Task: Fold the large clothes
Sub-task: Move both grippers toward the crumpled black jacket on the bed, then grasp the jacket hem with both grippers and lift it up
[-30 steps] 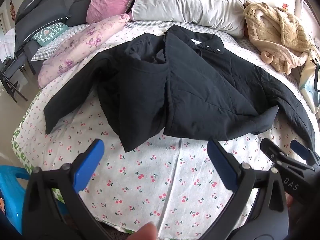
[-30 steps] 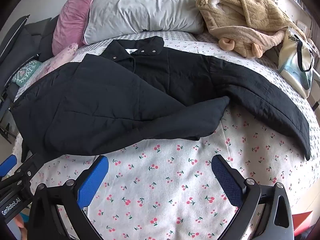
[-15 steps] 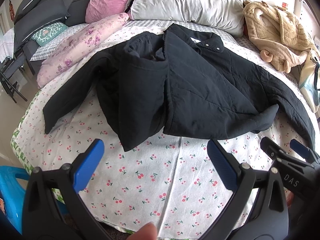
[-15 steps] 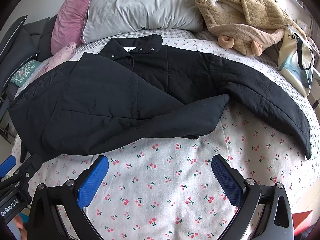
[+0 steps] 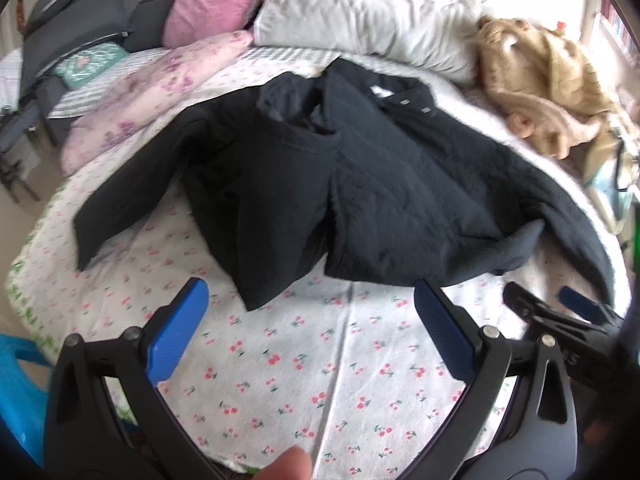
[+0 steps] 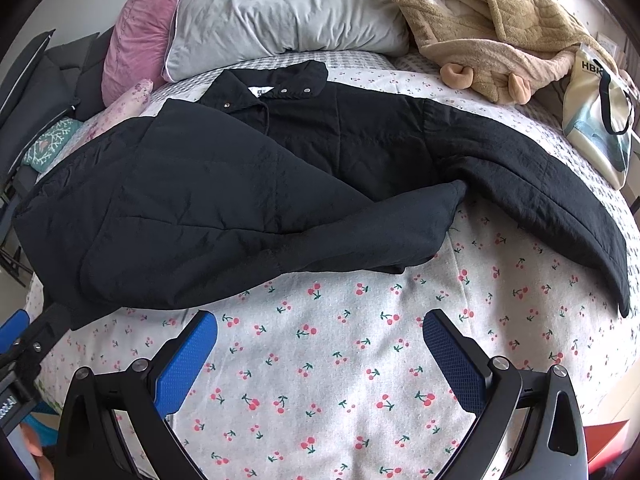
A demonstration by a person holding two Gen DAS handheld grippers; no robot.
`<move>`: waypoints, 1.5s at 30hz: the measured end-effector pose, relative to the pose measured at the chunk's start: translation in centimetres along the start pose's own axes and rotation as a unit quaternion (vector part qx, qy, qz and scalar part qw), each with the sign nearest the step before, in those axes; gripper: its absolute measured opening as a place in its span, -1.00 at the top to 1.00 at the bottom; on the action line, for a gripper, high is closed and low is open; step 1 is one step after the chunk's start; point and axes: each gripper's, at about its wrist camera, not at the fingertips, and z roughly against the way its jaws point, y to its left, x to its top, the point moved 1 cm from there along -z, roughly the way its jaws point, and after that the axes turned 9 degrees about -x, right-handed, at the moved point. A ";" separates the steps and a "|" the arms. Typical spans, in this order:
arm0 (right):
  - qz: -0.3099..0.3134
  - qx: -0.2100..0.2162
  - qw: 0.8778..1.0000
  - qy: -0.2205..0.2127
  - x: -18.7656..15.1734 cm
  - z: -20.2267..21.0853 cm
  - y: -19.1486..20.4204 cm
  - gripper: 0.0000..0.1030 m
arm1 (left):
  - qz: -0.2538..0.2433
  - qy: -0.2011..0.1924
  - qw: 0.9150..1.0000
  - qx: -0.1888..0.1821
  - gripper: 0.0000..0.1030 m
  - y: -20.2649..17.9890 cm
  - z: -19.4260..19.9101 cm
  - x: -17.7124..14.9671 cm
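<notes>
I see the cherry-print white bedspread [image 6: 360,360] filling my view, and the black quilted jacket [image 6: 224,200] lies spread on it, collar toward the grey pillow [image 6: 288,8], one front panel flapped over the body, sleeves trailing out on both sides. Near the jacket's hem my left gripper [image 5: 308,320] and right gripper [image 6: 320,344] hover released, jaws wide, grasping nothing. I judge I should pinch the hem corners firmly, then fold each sleeve flat across the body first.

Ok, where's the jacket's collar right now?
In the right wrist view the collar sits at the far end of the black jacket, upper centre, just below the grey pillow and left of the tan fleece.
</notes>
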 end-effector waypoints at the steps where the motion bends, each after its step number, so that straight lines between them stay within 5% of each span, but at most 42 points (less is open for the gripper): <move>1: -0.001 0.002 1.000 -0.001 0.0 -0.1 0.0 -1.00 | -0.002 0.006 0.999 -0.033 -0.98 0.3 0.0 0.1; 4: -0.008 0.027 1.000 0.003 0.1 -0.6 0.1 -1.00 | 0.007 0.022 0.996 -0.081 -0.98 1.5 0.3 0.5; 12: -0.044 0.184 0.980 0.061 0.7 -2.3 2.3 -1.00 | 0.031 -0.005 0.995 -0.098 -0.98 5.9 2.0 2.1; 15: -0.057 0.205 0.972 0.101 0.8 -3.8 3.4 -1.00 | 0.043 -0.013 0.994 -0.103 -0.95 6.7 1.0 2.9; 19: -0.111 0.254 0.954 0.110 1.3 -6.1 5.8 -0.92 | 0.047 -0.014 0.990 -0.132 -0.49 6.6 -1.3 3.8; 23: -0.166 0.322 0.922 0.138 1.2 -8.6 7.8 -0.42 | 0.024 -0.027 0.986 -0.162 0.14 5.3 -2.5 4.2; 25: -0.188 0.360 0.902 0.146 1.0 -9.5 8.3 0.49 | 0.001 -0.030 0.986 -0.164 0.56 4.7 -2.8 4.1; 28: -0.211 0.372 0.891 0.153 0.2 -9.1 6.8 0.84 | -0.023 -0.020 0.987 -0.160 0.82 5.1 -2.3 3.4; 30: -0.191 0.363 0.898 0.158 0.2 -7.8 5.6 0.87 | -0.022 -0.012 0.985 -0.170 0.85 6.2 -1.6 3.1; 34: -0.125 0.305 0.935 0.128 1.7 -3.3 1.5 0.88 | -0.023 0.017 0.983 -0.184 0.87 8.5 0.0 2.1; 38: -0.062 0.246 0.960 0.119 2.2 0.3 -2.0 0.88 | -0.052 0.048 0.981 -0.182 0.87 9.5 2.1 0.2; 45: 0.032 0.176 0.972 0.152 -0.3 5.4 -9.0 0.87 | -0.121 0.085 0.978 -0.148 0.87 10.9 6.3 -3.7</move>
